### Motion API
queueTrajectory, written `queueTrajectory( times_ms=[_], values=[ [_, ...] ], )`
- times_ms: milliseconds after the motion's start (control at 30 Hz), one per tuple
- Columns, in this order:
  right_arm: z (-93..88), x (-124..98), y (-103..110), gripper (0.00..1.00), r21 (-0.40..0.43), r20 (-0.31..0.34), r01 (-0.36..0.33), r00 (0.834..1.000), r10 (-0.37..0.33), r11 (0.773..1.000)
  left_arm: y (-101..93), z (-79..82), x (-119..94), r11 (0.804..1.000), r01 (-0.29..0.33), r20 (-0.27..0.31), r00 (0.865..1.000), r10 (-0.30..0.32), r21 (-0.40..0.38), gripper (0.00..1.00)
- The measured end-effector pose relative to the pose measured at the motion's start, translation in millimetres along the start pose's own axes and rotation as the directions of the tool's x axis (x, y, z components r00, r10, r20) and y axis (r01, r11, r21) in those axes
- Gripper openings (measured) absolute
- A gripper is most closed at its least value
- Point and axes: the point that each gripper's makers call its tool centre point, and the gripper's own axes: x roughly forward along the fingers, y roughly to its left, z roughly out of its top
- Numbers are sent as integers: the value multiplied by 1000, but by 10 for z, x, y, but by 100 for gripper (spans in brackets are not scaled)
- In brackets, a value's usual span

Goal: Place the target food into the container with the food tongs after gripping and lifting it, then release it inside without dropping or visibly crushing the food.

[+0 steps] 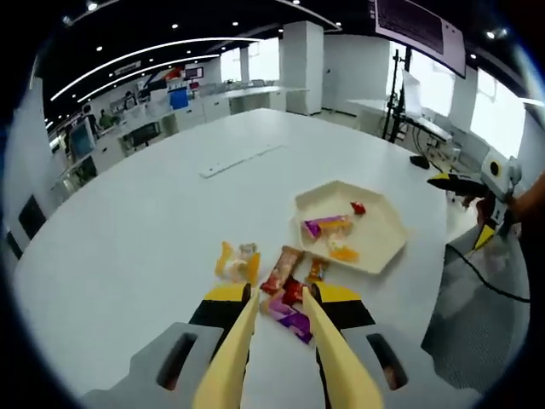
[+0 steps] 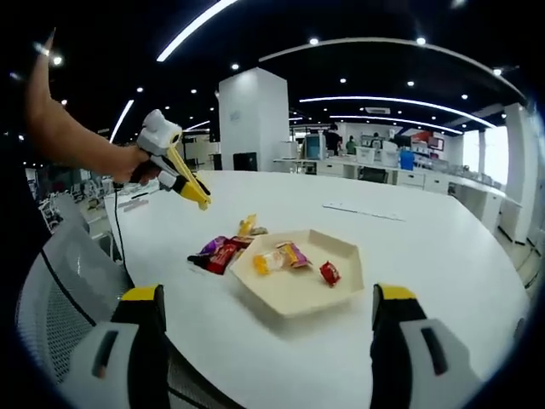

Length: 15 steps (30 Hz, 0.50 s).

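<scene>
tray [image 2: 300, 300] sits on the table [image 2: 443, 256], three wrapped snacks [image 2: 281, 256] inside it. a loose pile of snack packets [image 2: 223, 249] lies on the table just beside the tray, at its left in the right gripper view. left gripper [image 1: 277, 319] hangs over that pile. chair [image 2: 60, 298] at the table's near edge.

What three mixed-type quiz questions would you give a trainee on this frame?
1. True or false: the tongs grip a snack.
2. The loose snacks lie: A) inside the tray; B) on the table beside the tray; C) on a chair.
3. Fill in: the tray holds ___ wrapped pieces.
Key: 1 false; 2 B; 3 three.
</scene>
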Motion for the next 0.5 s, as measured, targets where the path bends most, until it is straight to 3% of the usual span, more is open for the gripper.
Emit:
queueTrajectory(
  times_ms=[233,333,400,500],
  values=[
    [2,9,26,100,-16,1,-6,1000,6,1000,-24,-119,169,999,-33,-17,999,32,-39,25],
    [-7,8,16,100,-19,-4,1,1000,-1,1000,18,-169,211,993,-53,-28,998,51,-104,25],
    [-31,13,7,100,-31,-21,10,1000,-11,999,63,-184,242,980,-70,-23,997,67,-187,25],
    [-40,16,16,100,-42,-28,5,1000,-7,999,102,-216,273,980,-101,-35,995,96,-171,25]
  ],
)
